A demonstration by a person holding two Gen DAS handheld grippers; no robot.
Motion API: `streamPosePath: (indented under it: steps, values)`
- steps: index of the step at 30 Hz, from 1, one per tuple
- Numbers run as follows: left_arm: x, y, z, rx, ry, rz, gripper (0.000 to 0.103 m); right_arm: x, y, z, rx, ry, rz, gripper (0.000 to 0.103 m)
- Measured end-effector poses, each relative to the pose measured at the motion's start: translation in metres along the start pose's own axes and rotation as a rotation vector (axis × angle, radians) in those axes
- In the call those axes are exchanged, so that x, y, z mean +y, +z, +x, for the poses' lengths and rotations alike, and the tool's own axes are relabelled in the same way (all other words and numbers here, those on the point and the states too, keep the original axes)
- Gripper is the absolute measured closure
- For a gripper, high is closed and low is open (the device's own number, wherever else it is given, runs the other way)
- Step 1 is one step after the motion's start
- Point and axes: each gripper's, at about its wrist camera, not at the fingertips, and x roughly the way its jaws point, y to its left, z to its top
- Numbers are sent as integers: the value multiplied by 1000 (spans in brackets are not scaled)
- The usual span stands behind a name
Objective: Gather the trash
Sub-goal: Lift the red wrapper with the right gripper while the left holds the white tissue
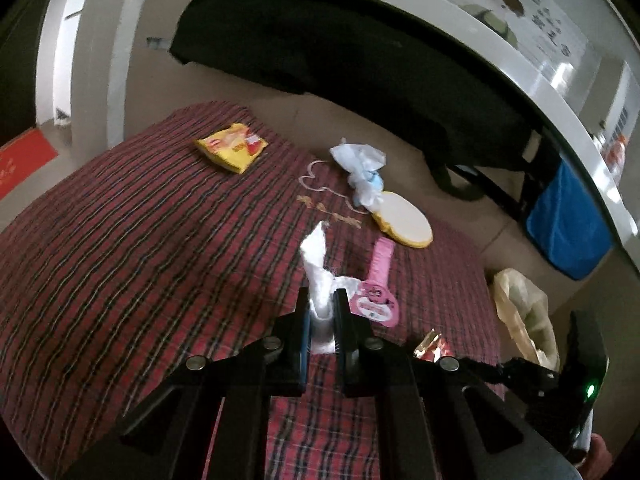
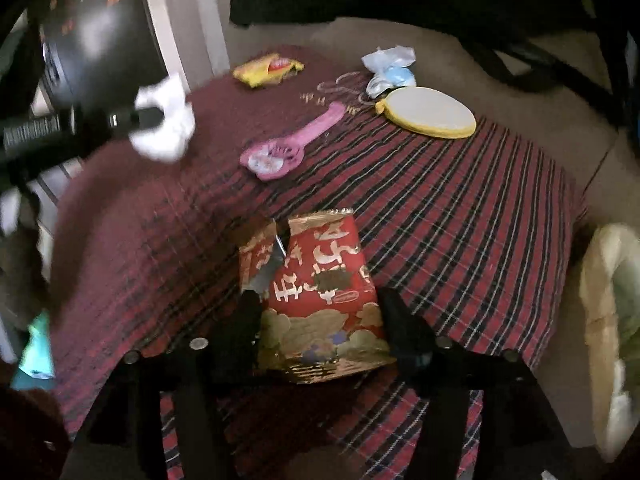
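**Left wrist view: tissue pinched; right claw wide over red wrapper**

Left wrist view: left gripper [image 1: 321,312] is narrow, jaws pinching a white tissue [image 1: 318,268]. The tissue sticks out ahead of the fingertips, above the red plaid cloth [image 1: 140,232].
- Just right of the fingertips: pink tag-shaped item [image 1: 376,284], flat on the cloth.
- Further ahead-right: round yellow-rimmed pad [image 1: 406,224], with a crumpled white-and-blue wad [image 1: 360,168] just beyond it.
- Far ahead-left: yellow snack wrapper [image 1: 231,146].
- Right, off the cloth edge: beige open bag [image 1: 520,312].

Right wrist view: right gripper [image 2: 320,320] stands wide. The red-and-gold wrapper [image 2: 320,280] lies between the fingers [image 2: 404,332] on the cloth; contact with the pads is not clear, no squeeze visible.
- Ahead: pink item, yellow-rimmed pad, wad and yellow wrapper, all well beyond the fingertips.
- Far left and higher: the left gripper with its tissue, blurred.
- Right edge: the beige bag.
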Motion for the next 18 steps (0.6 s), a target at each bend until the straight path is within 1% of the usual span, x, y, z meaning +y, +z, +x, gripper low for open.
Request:
streamPosePath:
  steps: [3, 5, 7, 9, 11, 15, 18]
  values:
    - [7, -3, 1, 7, -2, -15, 93, -2, 3, 2, 15, 19, 1, 26]
    - [8, -5, 2, 11, -6, -16, 93, 0, 1, 2, 2, 3, -29, 28]
    - [9, -6, 2, 12, -12, -15, 93, 4, -3, -1, -39, -4, -52, 35]
    - [8, -7, 2, 11, -14, -15, 93, 7, -3, -4, -61, -35, -72, 51]
    - [8, -7, 1, 13, -16, -14, 93, 8, -2, -6, -72, -58, -82, 61]
    - [7, -8, 0, 10, -17, -12, 93, 3, 1, -12, -97, -58, -69, 69]
    - [1, -9, -3, 1, -9, 4, 93, -7, 7, -26, -158, -78, -31, 75]
